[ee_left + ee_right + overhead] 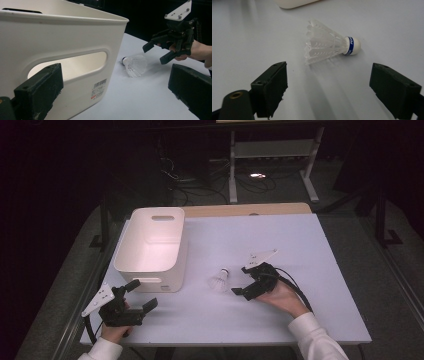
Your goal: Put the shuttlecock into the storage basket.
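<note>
A white shuttlecock [219, 280] with a blue band at its cork lies on its side on the white table [300, 250], between the bin and my right hand. Close up, the shuttlecock [329, 45] rests just ahead of my right gripper [328, 85], whose jaws stand wide apart with nothing between them. From above, the right gripper [241, 280] sits a short way right of the feathers, not touching them. My left gripper [144, 296] is open at the front left, by the bin's near wall; its view also shows the shuttlecock [135, 65].
A white plastic bin [152, 247] with handle slots stands at the left of the table, and its near wall [62, 50] is close before the left jaws. A wooden strip [250, 210] runs along the far edge. Dark floor, cables and a frame lie beyond.
</note>
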Motion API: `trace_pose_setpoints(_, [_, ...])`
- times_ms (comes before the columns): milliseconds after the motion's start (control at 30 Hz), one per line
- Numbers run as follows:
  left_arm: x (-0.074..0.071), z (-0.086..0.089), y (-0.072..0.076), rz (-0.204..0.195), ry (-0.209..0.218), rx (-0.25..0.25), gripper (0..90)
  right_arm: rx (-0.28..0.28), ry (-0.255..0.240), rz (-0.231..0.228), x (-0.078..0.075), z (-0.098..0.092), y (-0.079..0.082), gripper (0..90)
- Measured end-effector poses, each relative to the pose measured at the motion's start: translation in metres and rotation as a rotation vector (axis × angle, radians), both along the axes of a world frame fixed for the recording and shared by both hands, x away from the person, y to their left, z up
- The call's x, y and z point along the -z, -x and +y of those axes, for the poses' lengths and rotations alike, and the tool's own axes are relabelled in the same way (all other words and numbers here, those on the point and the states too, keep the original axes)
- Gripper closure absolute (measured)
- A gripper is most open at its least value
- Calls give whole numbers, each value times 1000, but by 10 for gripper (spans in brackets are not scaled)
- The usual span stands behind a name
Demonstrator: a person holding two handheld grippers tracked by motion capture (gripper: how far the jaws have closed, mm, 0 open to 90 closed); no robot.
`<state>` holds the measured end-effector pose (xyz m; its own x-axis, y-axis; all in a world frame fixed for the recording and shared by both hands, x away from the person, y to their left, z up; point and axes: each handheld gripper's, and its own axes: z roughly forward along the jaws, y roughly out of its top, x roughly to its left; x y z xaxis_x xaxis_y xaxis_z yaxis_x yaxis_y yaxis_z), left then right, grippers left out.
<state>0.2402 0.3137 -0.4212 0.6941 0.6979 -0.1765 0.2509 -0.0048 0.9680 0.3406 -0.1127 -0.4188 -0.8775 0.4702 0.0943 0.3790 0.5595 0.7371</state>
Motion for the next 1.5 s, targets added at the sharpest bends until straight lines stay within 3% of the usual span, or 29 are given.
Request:
trace_pose_setpoints(333, [0,0,0,1,3,2,0,-33,23,19,3,10,-3,203])
trace_pose_setpoints(467, [0,0,0,1,4,2,0,-58,48,6,4,11,-6,267])
trace_pose_setpoints(867, [0,0,0,4,7,3,0,-117,93,37,9,20,-9,472])
trace_pose_setpoints(1100, [0,0,1,7,15,3,0,-157,136,-3,12,22,-9,608])
trace_pose_setpoints(1133, [0,-1,1,7,17,3,0,-152,134,9,12,24,-7,643])
trace_pose_setpoints(1500, [0,1,0,7,22,5,0,-197,145,-37,11,31,-5,721])
